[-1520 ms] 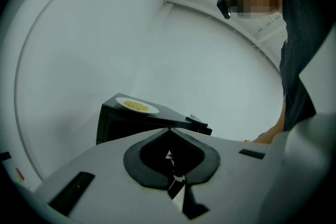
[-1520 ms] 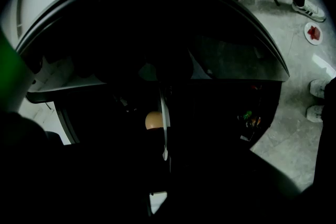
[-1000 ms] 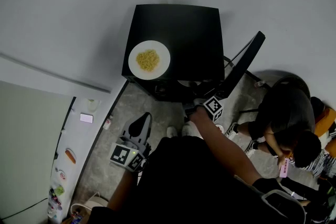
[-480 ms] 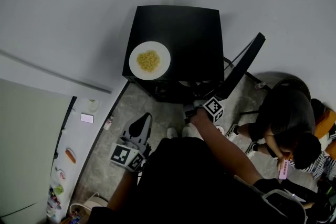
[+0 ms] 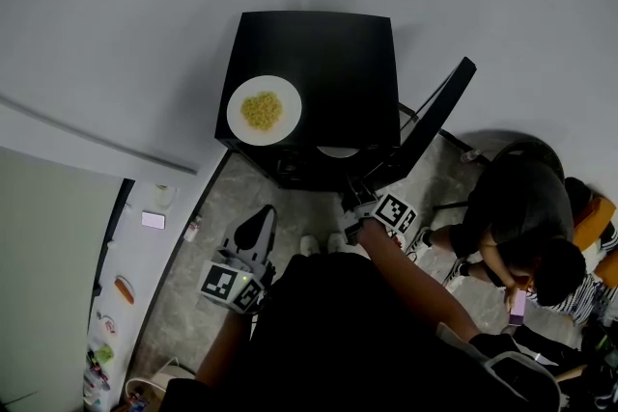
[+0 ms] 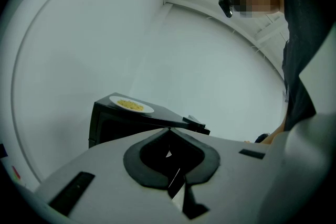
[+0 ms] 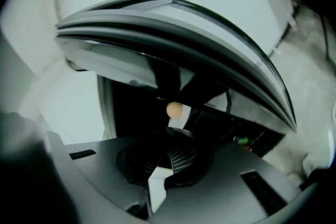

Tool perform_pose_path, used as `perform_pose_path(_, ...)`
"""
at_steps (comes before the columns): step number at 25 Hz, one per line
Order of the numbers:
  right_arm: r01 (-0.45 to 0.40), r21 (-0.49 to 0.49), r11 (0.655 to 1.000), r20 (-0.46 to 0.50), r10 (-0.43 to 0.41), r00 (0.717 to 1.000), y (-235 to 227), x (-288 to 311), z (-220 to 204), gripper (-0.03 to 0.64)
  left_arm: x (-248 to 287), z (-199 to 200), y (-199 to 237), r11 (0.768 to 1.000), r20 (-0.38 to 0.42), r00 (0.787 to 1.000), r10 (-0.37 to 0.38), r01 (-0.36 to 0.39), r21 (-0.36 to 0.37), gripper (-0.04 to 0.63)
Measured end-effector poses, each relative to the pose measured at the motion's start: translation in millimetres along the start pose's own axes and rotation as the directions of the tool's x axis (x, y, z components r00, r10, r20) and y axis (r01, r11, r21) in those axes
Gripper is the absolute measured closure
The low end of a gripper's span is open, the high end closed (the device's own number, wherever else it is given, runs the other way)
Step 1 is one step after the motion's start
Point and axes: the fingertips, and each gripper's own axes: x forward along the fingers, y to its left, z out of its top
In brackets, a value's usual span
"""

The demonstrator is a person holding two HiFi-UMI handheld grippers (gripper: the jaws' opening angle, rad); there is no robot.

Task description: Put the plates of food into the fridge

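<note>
Floor (image 5: 208, 241) grey, fridge (image 5: 328, 63) inside dark/unclear; L fingers (image 6: 149, 162) pressed together, R fingers (image 7: 139, 162) just closed, both empty.

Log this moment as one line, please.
fridge open | plate on top | left gripper shut | right gripper jaws just closed, empty

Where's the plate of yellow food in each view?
Head view: plate left of centre, on the near-left corner of the black fridge top.
Left gripper view: plate left of centre, on top of the fridge.
Right gripper view: not in it; only the fridge's dark inside shows.
Shared landmark: the black fridge.
</note>
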Motion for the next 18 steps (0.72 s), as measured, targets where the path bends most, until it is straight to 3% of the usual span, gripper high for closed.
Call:
perform_pose_path(5, -0.125, -0.264, 0.956, -0.106, 0.1, 0.989, 38, -11, -4, 0.592, 1, -2, -4, 1.0, 0.005, 1.0, 0.001, -0.001, -0.017, 0.571)
perform_pose_path(10, -0.222, -0.443, 0.868, -0.158, 0.168, 0.973, 71, -24, -4, 0.592, 1, -3, -7, 1.0, 0.006, 1.0, 0.014, -0.013, -0.013, 0.571)
perform_pose_path(12, -0.244, -0.49, 0.837, -0.17, 0.182, 0.968, 81, -30, -3, 0.592, 1, -4, -7, 1.0, 0.007, 1.0, 0.017, -0.017, -0.017, 0.572)
perform_pose_path(18, -0.289, -0.548, 0.785, -0.196, 0.216, 0.957, 100, -43, -2, 0.592, -3, 2, 4, 0.998, 0.025, 0.998, 0.054, -0.054, -0.022, 0.572)
